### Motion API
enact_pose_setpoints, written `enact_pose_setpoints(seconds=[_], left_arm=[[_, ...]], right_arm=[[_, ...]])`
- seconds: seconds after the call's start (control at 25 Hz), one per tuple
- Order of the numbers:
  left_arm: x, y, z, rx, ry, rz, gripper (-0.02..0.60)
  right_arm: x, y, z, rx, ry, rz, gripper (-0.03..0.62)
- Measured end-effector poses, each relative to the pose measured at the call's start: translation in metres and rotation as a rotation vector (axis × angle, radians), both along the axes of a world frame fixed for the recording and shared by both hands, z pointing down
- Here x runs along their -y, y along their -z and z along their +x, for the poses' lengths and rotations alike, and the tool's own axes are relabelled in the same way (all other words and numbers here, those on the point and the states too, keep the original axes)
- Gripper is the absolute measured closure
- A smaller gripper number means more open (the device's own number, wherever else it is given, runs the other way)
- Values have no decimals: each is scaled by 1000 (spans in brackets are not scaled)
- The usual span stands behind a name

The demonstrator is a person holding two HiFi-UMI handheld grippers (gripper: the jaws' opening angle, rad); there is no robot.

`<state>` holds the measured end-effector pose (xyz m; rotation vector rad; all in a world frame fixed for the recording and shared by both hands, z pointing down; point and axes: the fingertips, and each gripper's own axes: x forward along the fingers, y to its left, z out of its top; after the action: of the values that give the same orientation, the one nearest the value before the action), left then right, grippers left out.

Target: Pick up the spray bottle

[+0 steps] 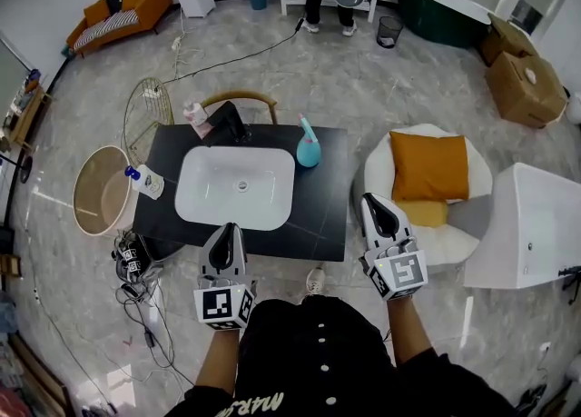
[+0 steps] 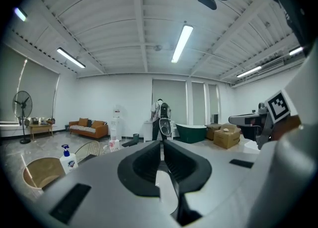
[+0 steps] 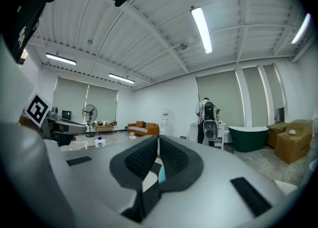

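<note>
1. Basket (image 1: pixel 100 190) stands on the floor at far left. A pump bottle (image 1: pixel 145 179) with a blue top is at the worktop's (image 1: pixel 318 215) left edge. It is probably not the target.
2. Left tongs (image 1: pixel 229 232) are pressed together with nothing between them. They sit at the worktop's near edge, in front of the white sink (image 1: pixel 238 186).
3. Spray bottle (image 1: pixel 309 147) is teal and upright, on the worktop toward its far right, just beside the sink's back right corner. Nothing touches it.
4. Right tongs (image 1: pixel 374 202) are pressed together and empty. They are just off the worktop's right near corner, apart from the spray bottle and nearer to it than the left tongs.
5. Armchair (image 1: pixel 427 224) with an orange cushion is right of the worktop.
6. Progress: nothing done, approach stage at most. Left to do: spread one pair of tongs, reach the spray bottle, pinch it and lift it. The right tongs look the likelier pick.
</note>
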<state>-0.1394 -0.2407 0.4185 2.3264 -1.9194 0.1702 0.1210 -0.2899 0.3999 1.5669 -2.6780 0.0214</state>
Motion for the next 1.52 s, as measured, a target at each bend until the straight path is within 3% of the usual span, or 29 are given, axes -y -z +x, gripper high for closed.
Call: enact_pose_setpoints(seconds=[0.44,0.84,1.0,1.16,1.32,1.52], left_arm=[[40,-19,0,-66,-57,-54,552],[60,-64,20,-111,-169,-148,552],[64,-88,27,-128,-192,-192,552],[62,-108,30,-143,-198,-250,552],[67,-118,30,-153,-195,-257,552],[69,-135,28,-152,-179,-322,552]], right_arm=[[69,-54,-45,-65,45,-133,591],[176,-165,-78,-99,37,-284,401],[219,-194,-87,-110,60,-293,329],[244,-198,-98,-46,87,-273,329],[259,-198,-108,-46,104,-243,339],[266,-198,-109,-36,86,-210,470]])
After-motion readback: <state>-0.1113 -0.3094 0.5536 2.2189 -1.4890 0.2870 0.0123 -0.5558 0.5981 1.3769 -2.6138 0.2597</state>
